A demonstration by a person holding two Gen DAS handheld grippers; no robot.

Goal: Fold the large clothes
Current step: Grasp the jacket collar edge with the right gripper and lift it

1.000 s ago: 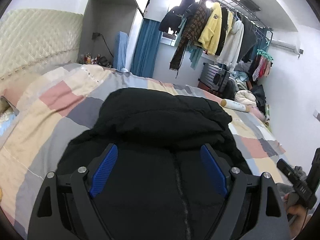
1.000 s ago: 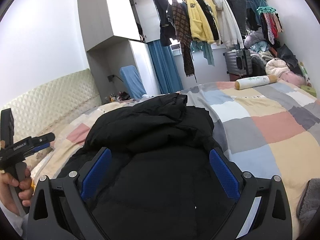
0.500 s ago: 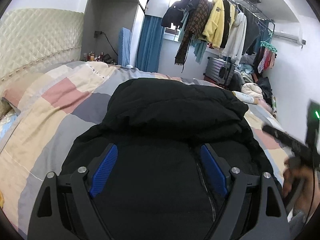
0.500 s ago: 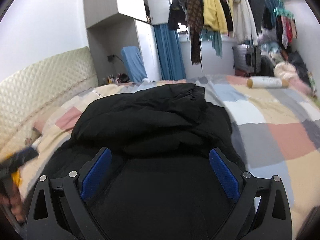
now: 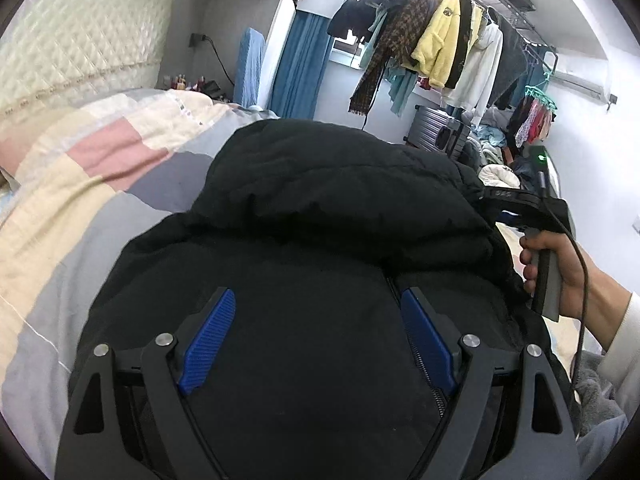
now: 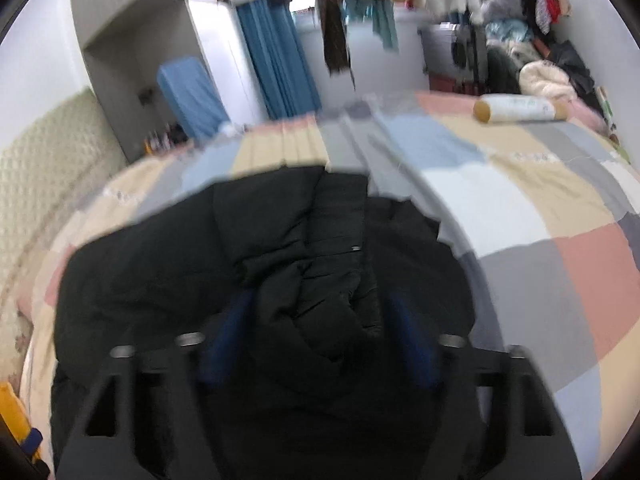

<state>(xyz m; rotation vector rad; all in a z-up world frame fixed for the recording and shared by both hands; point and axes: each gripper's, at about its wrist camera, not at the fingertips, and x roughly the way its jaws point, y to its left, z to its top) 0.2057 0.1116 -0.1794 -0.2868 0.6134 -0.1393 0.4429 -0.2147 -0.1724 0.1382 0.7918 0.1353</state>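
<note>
A black puffer jacket (image 5: 320, 248) lies on the patchwork quilt (image 5: 92, 184), its upper half folded over into a thick bundle. My left gripper (image 5: 318, 300) is open and empty, just above the jacket's zipped lower part. My right gripper (image 6: 316, 304) is open, its blue pads on either side of a raised fold of the jacket (image 6: 316, 264); that view is blurred. In the left wrist view the right gripper (image 5: 516, 208) is at the bundle's right edge, held in a hand.
The quilted headboard (image 5: 80, 56) stands on the left. A clothes rail with hanging coats (image 5: 440, 48) and a grey suitcase (image 5: 440, 132) are beyond the bed. A rolled white cylinder (image 6: 520, 108) lies on the quilt at the far right.
The right gripper has swung in and down over the jacket, its pads now around a raised fold. The left gripper has moved closer over the jacket and stays open.
</note>
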